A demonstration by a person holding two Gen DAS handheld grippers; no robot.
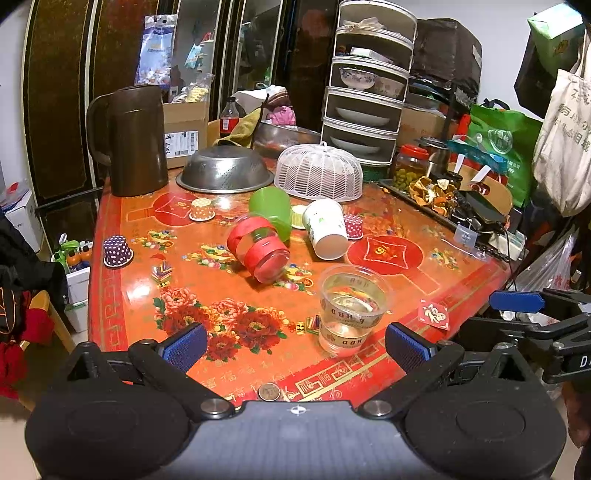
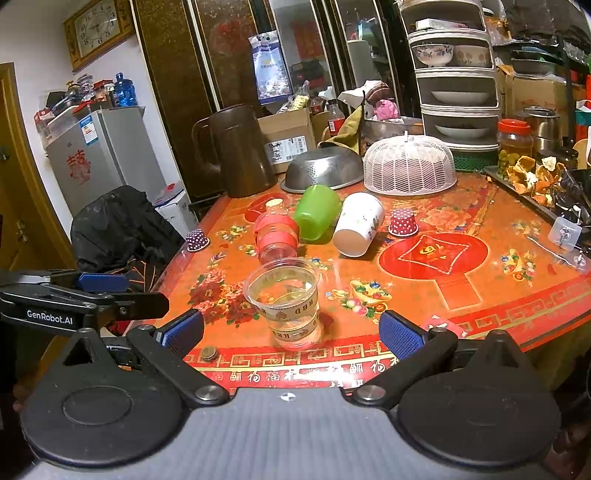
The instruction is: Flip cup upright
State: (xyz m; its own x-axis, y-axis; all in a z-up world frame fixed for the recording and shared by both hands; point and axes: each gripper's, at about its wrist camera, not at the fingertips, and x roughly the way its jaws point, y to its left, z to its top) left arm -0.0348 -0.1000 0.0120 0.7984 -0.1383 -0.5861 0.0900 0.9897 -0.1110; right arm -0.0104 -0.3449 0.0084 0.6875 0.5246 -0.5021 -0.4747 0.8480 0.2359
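Both tongs [image 1: 295, 343] [image 2: 291, 332] gape near table edge [image 2: 535, 314]; clear cup [image 2: 286, 299] upright.

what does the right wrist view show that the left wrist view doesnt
Only the right wrist view shows the wall clock and the grey fridge. Only the left wrist view shows the green shopping bag and the hanging canvas tote. Both show the upright clear cup, the green cup, white cup and red-banded jar lying on their sides, and both grippers open.
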